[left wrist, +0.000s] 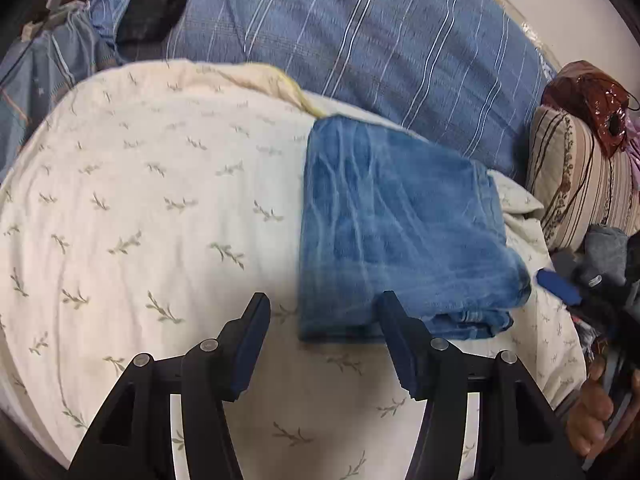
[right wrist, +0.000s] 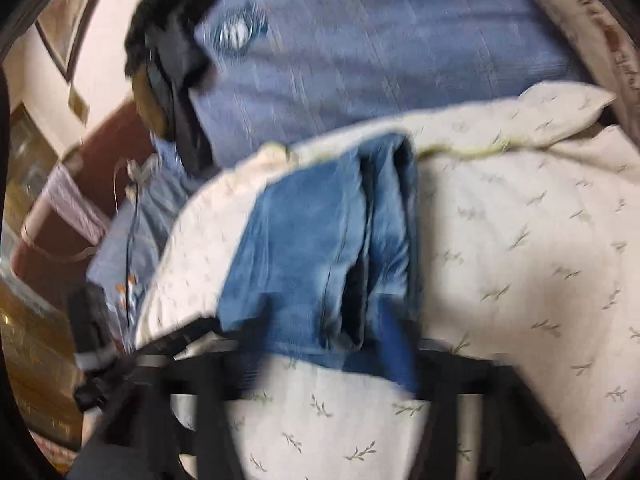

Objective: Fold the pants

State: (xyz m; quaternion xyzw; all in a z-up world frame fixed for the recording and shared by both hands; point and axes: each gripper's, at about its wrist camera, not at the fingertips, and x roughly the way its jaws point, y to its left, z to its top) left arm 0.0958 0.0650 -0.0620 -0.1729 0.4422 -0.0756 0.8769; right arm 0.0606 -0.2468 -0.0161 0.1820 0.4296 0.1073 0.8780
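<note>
The left gripper [left wrist: 322, 316] hovers with jaws spread wide and empty; the folded pants [left wrist: 396, 232] lie on the leaf-print bedspread [left wrist: 140, 200] from 12 to 2 o'clock, their near edge behind the right finger. The right gripper [right wrist: 324, 340] is blurred; its jaws cannot be told, with the pants [right wrist: 320, 248] at 12 o'clock.

**Black gripper frames, blue pads, silver pins**

Left gripper [left wrist: 322, 312]: matte black plastic frame, two angular fingers, each lined on its inner face with a dark blue pad [left wrist: 251, 344] with a ridged lower edge. Four round silver pins [left wrist: 209, 345] sit on the linkage tops, two per side. Triangular cut-outs in the outer arms. Bare hand skin [left wrist: 590, 420] at the lower right edge, fingers partly visible.

Right gripper [right wrist: 320, 332]: heavily motion-blurred; black frame, black crossbar, one blue finger pad [right wrist: 396, 344] discernible. Finer detail unreadable.
</note>
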